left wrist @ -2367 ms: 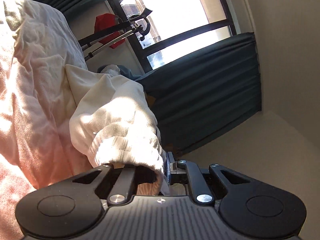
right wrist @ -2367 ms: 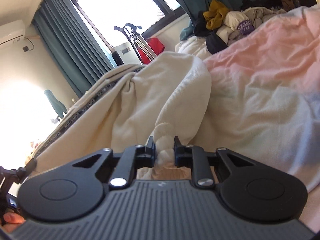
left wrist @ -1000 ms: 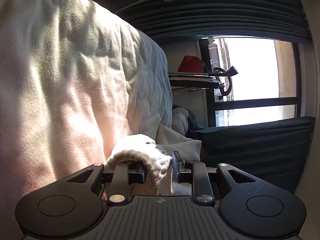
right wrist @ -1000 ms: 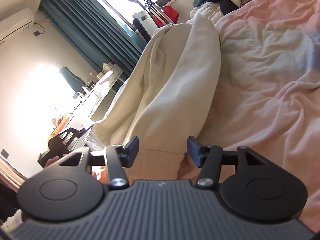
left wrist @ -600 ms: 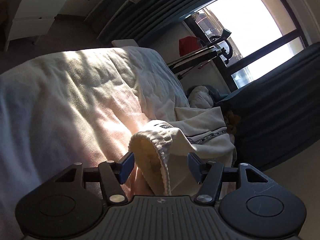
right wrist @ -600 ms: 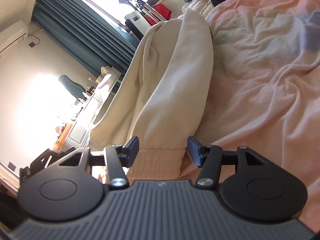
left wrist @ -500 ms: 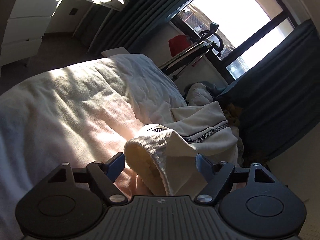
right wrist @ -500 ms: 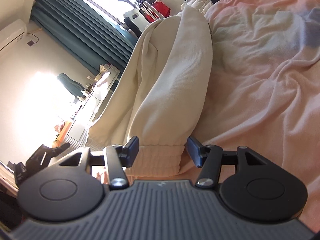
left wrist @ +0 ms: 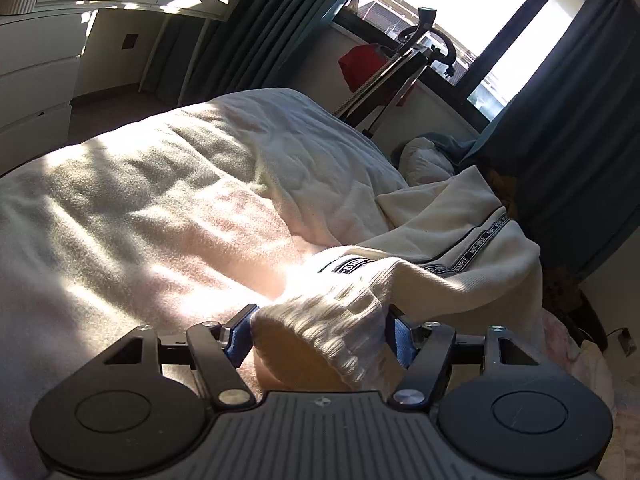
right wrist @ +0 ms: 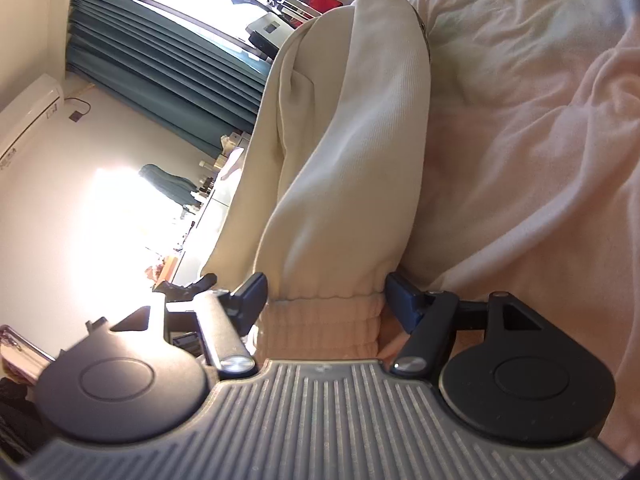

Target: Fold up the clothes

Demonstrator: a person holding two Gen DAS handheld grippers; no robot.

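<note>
Clearly those cream sweatpants (right wrist: 352, 152) are soft, floppy and light, lying stretched along the pink-white bedspread (left wrist: 152, 208), so only the thicker ribbed ends give anything firm to pinch. At one end the left gripper (left wrist: 320, 330) has the ribbed band (left wrist: 332, 328) filling its gap, jaws easing inward and, I'd say, resting on it rather than squeezing. At the other the right gripper (right wrist: 325, 292) straddles a gathered elastic cuff (right wrist: 320, 320), its jaws opening, pads just clear of the cloth.

Harsh window glare (fisheye-warped edges).
</note>
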